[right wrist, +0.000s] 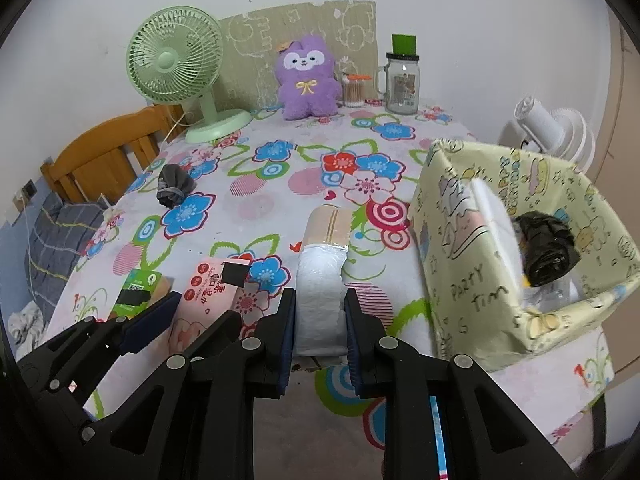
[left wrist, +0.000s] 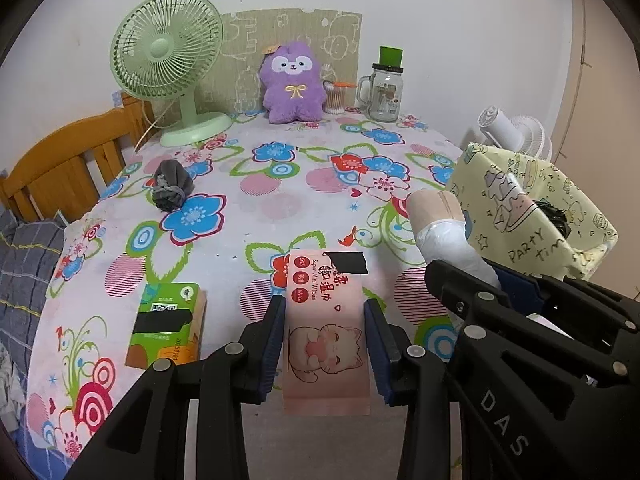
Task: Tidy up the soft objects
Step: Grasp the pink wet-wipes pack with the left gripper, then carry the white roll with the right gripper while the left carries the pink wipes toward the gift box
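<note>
My left gripper (left wrist: pixel 325 344) is shut on a pink wet-wipes pack (left wrist: pixel 326 336) with a cat print, held above the table's front edge; the pack also shows in the right wrist view (right wrist: pixel 204 300). My right gripper (right wrist: pixel 321 332) is shut on a white and beige soft roll (right wrist: pixel 323 276), which also shows in the left wrist view (left wrist: pixel 444 228). A yellow fabric basket (right wrist: pixel 472 280) stands at the right with a black bundle (right wrist: pixel 546 248) inside. A grey sock ball (left wrist: pixel 172 186) lies at the left. A purple plush toy (left wrist: pixel 291 82) sits at the back.
A green tissue box (left wrist: pixel 166 326) lies at the front left. A green desk fan (left wrist: pixel 170 60), a cotton-swab jar (left wrist: pixel 335 98) and a glass mug jar (left wrist: pixel 384 92) stand along the back. A white fan (right wrist: pixel 552 128) is behind the basket. A wooden chair (left wrist: pixel 60 168) stands left.
</note>
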Demonstrator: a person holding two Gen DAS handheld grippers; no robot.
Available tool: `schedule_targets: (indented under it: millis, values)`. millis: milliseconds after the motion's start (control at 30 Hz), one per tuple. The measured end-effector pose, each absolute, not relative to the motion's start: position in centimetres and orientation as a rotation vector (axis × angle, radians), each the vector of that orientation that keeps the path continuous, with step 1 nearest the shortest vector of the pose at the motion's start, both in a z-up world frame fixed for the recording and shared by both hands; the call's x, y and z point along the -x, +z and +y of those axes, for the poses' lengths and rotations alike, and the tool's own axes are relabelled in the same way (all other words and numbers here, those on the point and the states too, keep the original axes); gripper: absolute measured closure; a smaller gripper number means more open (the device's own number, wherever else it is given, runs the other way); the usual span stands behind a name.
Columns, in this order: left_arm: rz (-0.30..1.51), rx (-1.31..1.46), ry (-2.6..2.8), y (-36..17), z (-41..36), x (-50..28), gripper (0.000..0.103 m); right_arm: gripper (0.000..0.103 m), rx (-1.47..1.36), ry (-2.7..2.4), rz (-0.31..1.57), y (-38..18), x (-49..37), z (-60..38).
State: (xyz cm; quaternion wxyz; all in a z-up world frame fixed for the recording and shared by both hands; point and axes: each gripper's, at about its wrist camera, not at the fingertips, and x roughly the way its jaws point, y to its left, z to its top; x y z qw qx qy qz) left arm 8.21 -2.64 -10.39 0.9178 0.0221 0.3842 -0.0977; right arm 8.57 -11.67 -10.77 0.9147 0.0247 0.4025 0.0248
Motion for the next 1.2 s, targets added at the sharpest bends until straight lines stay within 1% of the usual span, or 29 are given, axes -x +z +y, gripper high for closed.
schedule_targets:
  millis: [667, 1200]
  values:
    - [0.692, -0.057, -0.195, -4.9, -4.4, -5.7, 0.064, 0.078, -0.033, 0.062, 0.734, -4.9, -6.2, -13.2]
    - [0.652, -0.078, -0.219, -2.3, -7.1, -5.8, 0.064, 0.078, -0.032, 0.048, 0.689, -2.3, -6.2, -15.8]
